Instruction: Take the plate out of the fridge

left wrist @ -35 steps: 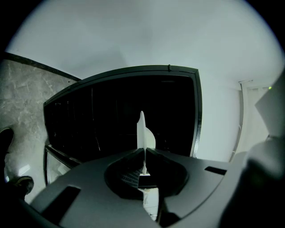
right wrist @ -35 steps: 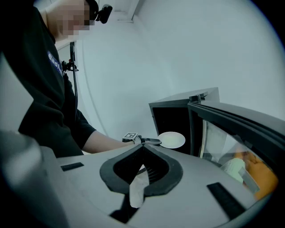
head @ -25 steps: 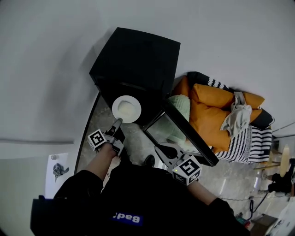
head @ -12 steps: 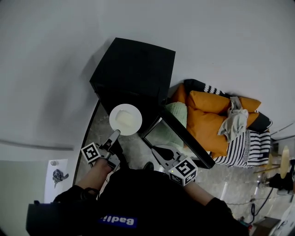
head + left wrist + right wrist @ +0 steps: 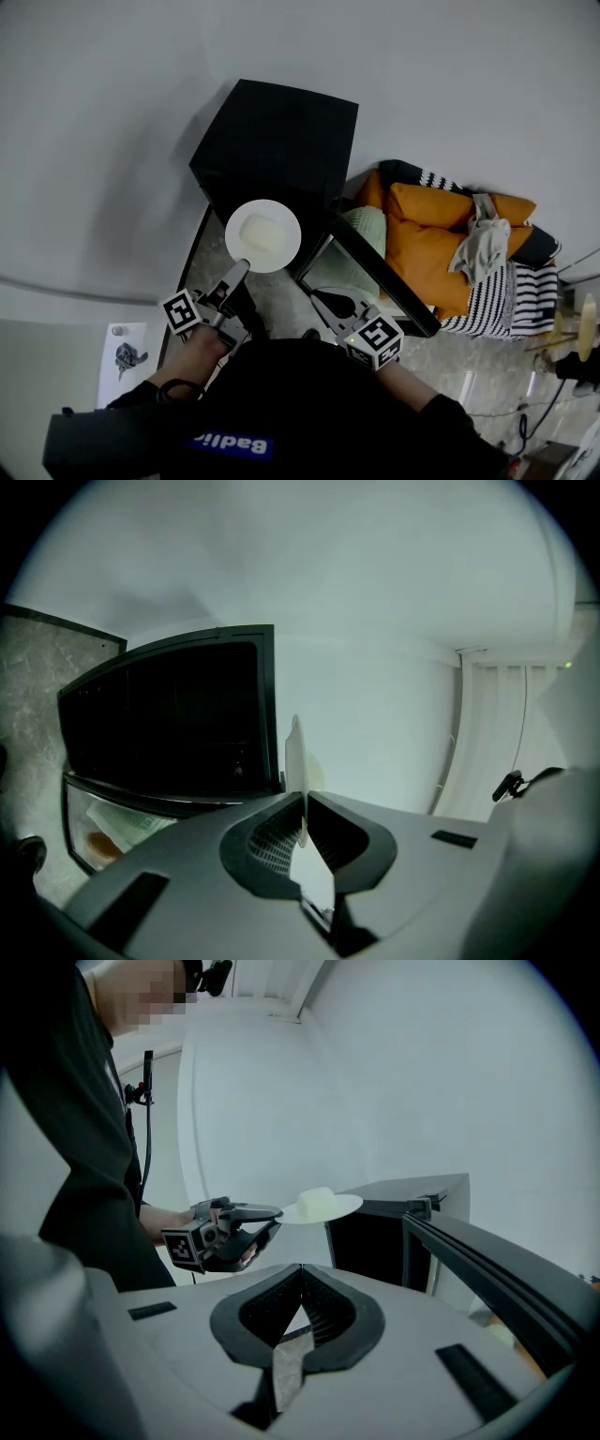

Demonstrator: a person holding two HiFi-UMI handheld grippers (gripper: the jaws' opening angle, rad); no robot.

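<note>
Subject: plate (image 5: 263, 236), white, carrying a pale lump of food (image 5: 259, 231) near its centre.
Location of plate: outside the fridge (image 5: 281, 131), held in the air just in front of the open compartment. The right gripper view shows it roughly level and clear of the cabinet.
Left gripper (image 5: 242, 265): clamped on the plate's near rim. Its own view shows the rim edge-on between the pads. The grip covers only a narrow strip of rim, and the rest of the plate hangs out beyond the jaws.
Right gripper (image 5: 302, 1281): jaws together with nothing between them, near the lower edge of the fridge door (image 5: 386, 278). Whether it touches the door cannot be told.
Door: swung wide open, beside the plate's way out.
Task status (judgement): the removal looks essentially done. Carrying the plate away and setting it down remain.
Risk 1: the plate may pivot or slip in the pads, because a thin, smooth rim is pinched at one side and the weight sits away from the grip.
Risk 2: the lump may slide off if the plate tips or the hand jerks.
Risk 3: the far rim may strike the door or the cabinet edge if the plate swings right or back.
Risk 4: the door may knock the right gripper or be left open.
</note>
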